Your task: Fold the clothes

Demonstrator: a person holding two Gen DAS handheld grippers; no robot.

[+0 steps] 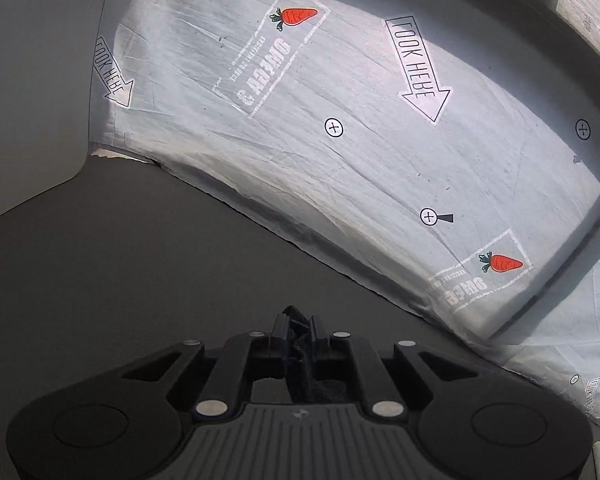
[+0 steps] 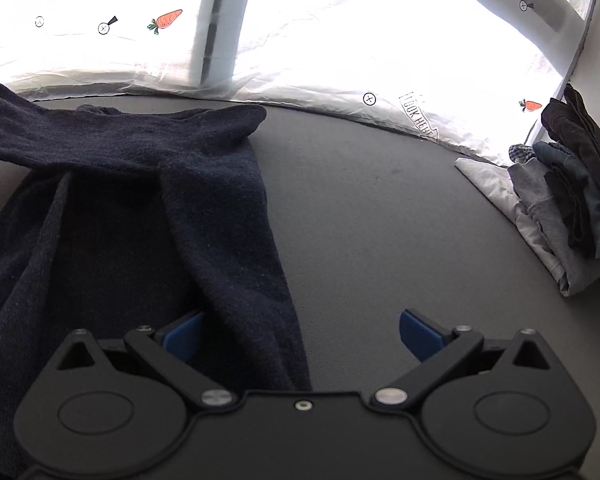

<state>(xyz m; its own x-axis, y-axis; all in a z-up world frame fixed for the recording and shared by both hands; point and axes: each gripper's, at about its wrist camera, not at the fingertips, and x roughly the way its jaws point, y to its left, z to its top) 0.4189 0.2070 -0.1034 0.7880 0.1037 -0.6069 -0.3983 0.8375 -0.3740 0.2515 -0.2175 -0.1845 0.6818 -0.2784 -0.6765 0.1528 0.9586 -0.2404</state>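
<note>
Sweater (image 2: 148, 200): dark navy knit, spread on the grey counter (image 2: 360, 208), ahead and to the left of the right tool (image 2: 300, 336). Judged soft, limp, light, not slippery; best taken at an edge or hem, pinched through both layers. Right tool: fingers spread wide, nothing held, its left finger against the knit. Left tool (image 1: 300, 332): closed on a bunch of dark fabric, probably the same sweater. Pile (image 2: 560, 200): far right of the right tool.
</note>
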